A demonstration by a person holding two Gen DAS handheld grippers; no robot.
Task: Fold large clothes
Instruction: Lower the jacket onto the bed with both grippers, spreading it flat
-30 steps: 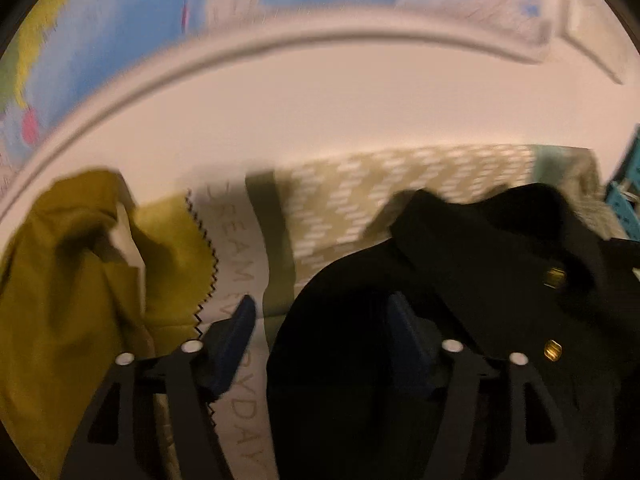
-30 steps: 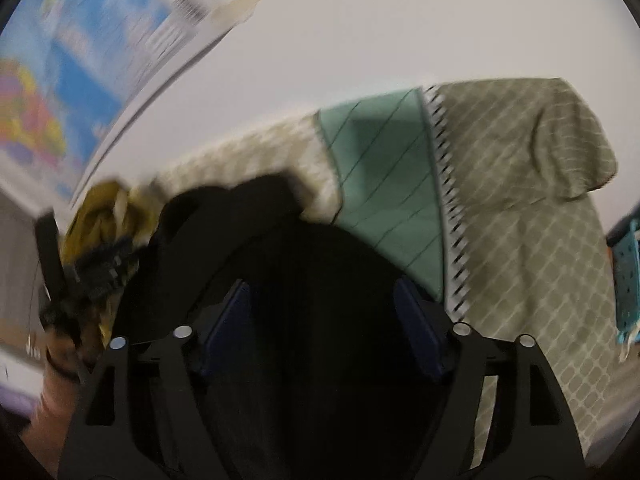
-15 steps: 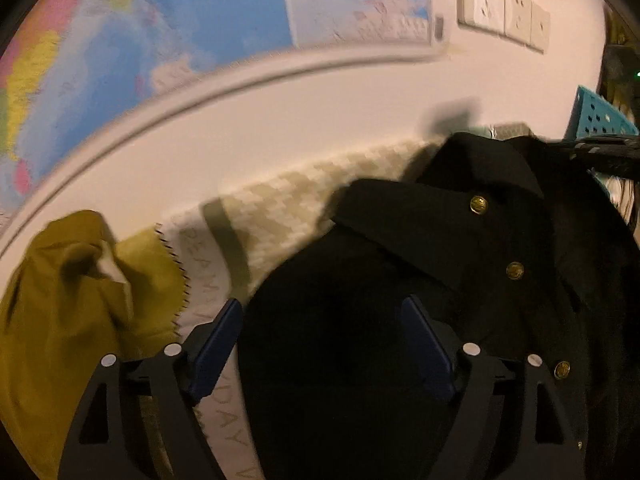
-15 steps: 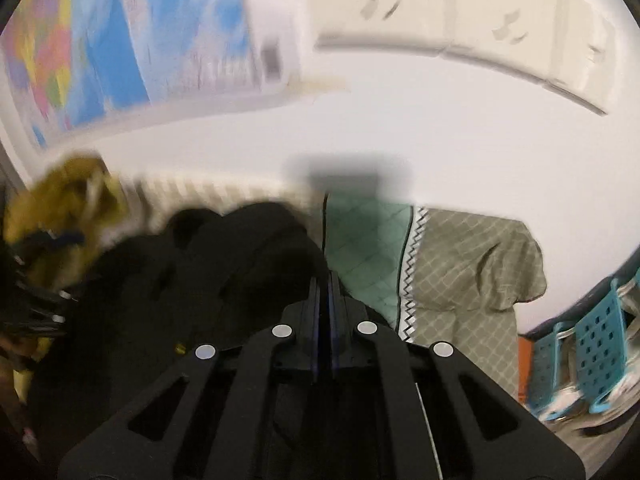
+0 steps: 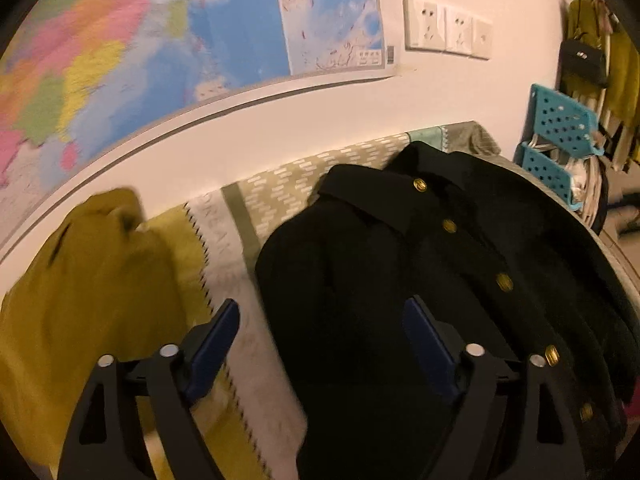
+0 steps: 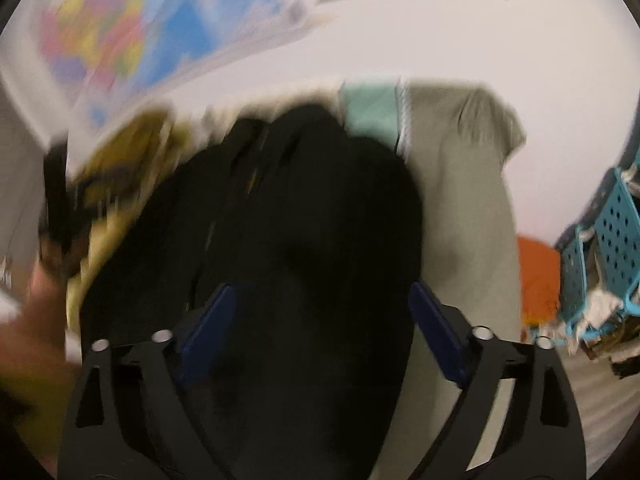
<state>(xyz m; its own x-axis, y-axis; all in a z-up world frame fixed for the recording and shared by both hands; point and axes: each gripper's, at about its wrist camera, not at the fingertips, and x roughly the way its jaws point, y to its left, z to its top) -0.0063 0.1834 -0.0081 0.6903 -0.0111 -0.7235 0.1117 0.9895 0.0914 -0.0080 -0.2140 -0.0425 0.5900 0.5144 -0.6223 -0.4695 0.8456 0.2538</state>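
Note:
A black button-up shirt (image 5: 400, 280) with gold buttons lies on a patterned bed cover (image 5: 288, 184), collar toward the wall. My left gripper (image 5: 320, 320) is open above its left shoulder, holding nothing. In the blurred right wrist view the same black shirt (image 6: 304, 220) fills the middle. My right gripper (image 6: 320, 304) is open just above the dark cloth, with nothing between its blue pads (image 6: 432, 320).
A mustard-yellow garment (image 5: 88, 280) lies left of the shirt. A wall with a map (image 5: 160, 40) and sockets (image 5: 444, 28) runs behind the bed. Blue perforated baskets (image 5: 560, 136) stand at the right. An orange item (image 6: 540, 280) lies beyond the bed's right edge.
My right gripper was shut half a second ago and now stands open over the black shirt. My left gripper stayed open and drew back, showing more of the shirt and wall.

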